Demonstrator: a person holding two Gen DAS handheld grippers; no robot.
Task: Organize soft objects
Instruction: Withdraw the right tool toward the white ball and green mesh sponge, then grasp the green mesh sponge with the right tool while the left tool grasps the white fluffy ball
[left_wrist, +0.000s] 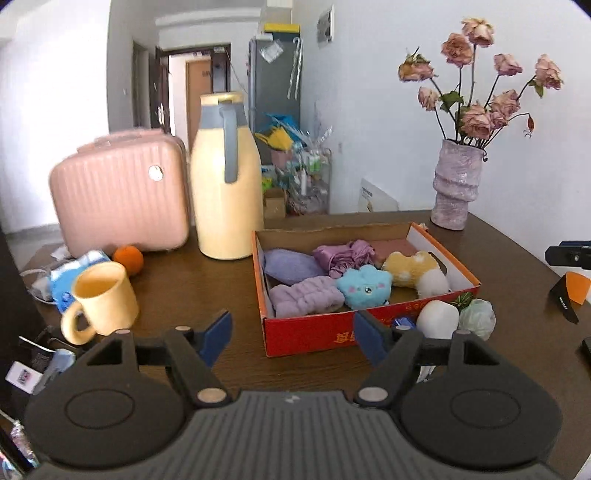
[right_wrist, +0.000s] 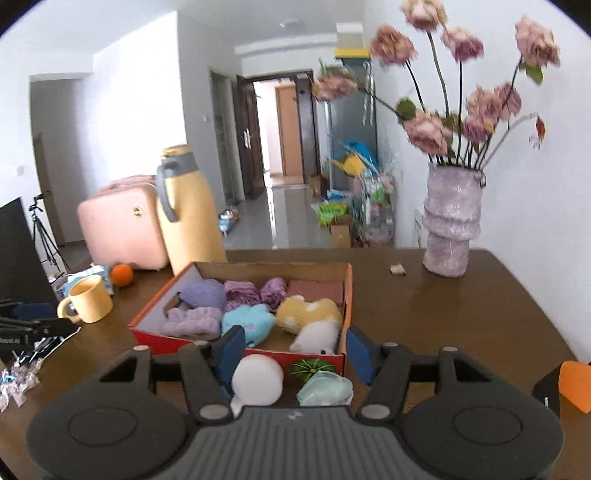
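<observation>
A red cardboard box (left_wrist: 314, 336) (right_wrist: 155, 338) sits mid-table and holds several soft things: a blue plush (left_wrist: 365, 288) (right_wrist: 247, 323), a yellow and white plush (left_wrist: 413, 267) (right_wrist: 308, 312), a lilac headband (left_wrist: 304, 301), a purple pouch (left_wrist: 288, 266) and a crumpled purple cloth (left_wrist: 343, 254). In front of the box lie a white plush ball (right_wrist: 256, 380) (left_wrist: 437, 319), a pale green soft piece (right_wrist: 325, 391) (left_wrist: 478, 317) and a green striped piece (right_wrist: 312, 365). My left gripper (left_wrist: 293, 338) hangs open before the box, holding nothing. My right gripper (right_wrist: 295, 352) is open above the white ball and green pieces, its pads clear of them.
A yellow mug (left_wrist: 101, 302), an orange (left_wrist: 129, 258), a pink case (left_wrist: 118, 192) and a tall yellow flask (left_wrist: 225, 184) stand left of the box. A lilac vase (right_wrist: 450, 221) with dried roses stands at the back right. An orange and black object (right_wrist: 569, 387) lies near the right edge.
</observation>
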